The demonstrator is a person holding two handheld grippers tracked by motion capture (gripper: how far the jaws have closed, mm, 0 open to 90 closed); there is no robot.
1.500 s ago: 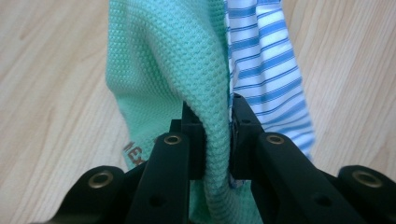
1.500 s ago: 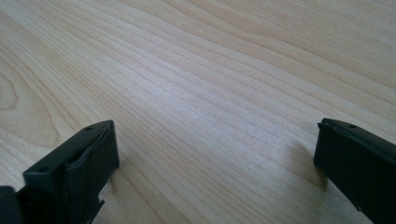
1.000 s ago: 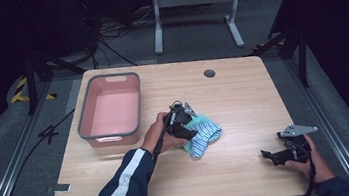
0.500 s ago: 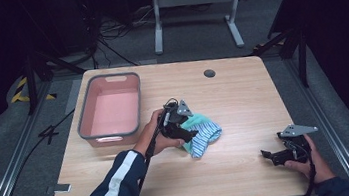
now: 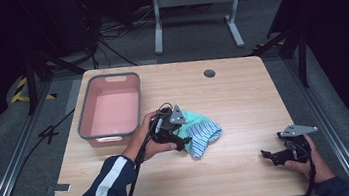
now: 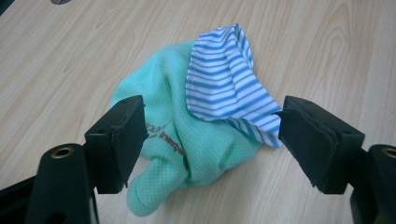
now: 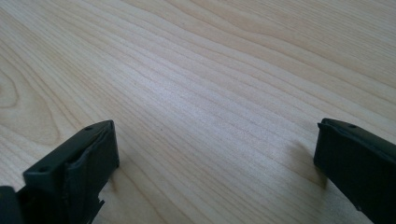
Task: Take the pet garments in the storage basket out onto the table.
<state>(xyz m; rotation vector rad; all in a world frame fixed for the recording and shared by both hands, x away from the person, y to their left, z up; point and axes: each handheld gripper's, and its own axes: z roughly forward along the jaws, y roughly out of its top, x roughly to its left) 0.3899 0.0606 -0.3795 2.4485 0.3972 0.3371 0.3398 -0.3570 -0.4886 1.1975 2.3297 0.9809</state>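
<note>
Clothes (image 6: 201, 135), a mint-green knit under a blue-striped piece, lie bunched mid-surface (image 5: 242, 94), partly hidden in the high view by the left tongs (image 5: 180, 138). Those tongs have just been opening and straddle the heap without pressing it; printed lettering on the green is unreadable. Right tongs (image 5: 270, 155) stand spread over bare wood near the front-right edge. Pink basin (image 5: 112, 135) sits just left.

In the high view, we note that the left gripper (image 5: 180, 138) covers the near-left part of the crumpled cloth (image 5: 202, 134). In the left gripper view, the print on the cloth's green side (image 6: 168, 140) is folded and too small to read. The bottom edge cuts off both forearms and the worktop's (image 5: 232, 91) near rim.
</note>
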